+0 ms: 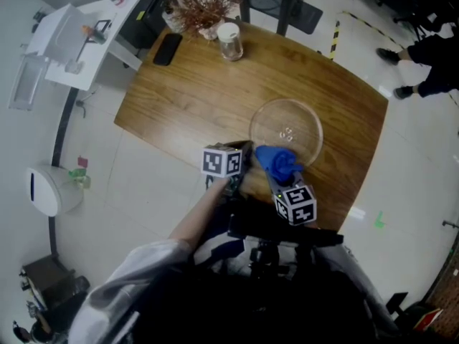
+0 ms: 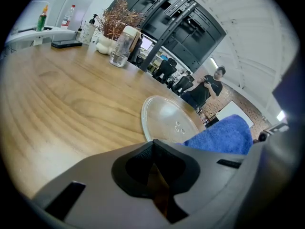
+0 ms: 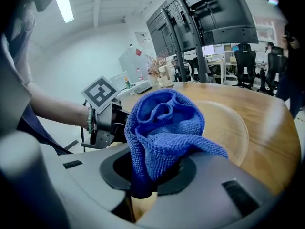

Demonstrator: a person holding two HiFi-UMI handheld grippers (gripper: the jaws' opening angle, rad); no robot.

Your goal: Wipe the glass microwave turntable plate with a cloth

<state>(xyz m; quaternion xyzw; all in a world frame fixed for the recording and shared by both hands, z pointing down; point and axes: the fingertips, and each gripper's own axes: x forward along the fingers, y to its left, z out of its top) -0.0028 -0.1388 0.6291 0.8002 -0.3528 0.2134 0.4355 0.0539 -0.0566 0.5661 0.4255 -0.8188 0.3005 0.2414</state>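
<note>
Wooden table (image 1: 193,92), white floor (image 1: 150,192), monitors (image 3: 209,13)

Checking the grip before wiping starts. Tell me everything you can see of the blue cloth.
The blue cloth is a looped, terry-like fabric, bunched into loose folds. The right gripper is shut on its lower end; the bundle stands up from the jaws, over the near rim of the glass plate.

Near rim of the glass plate (image 1: 287,120) behind the bunched blue cloth (image 1: 278,162)
</note>
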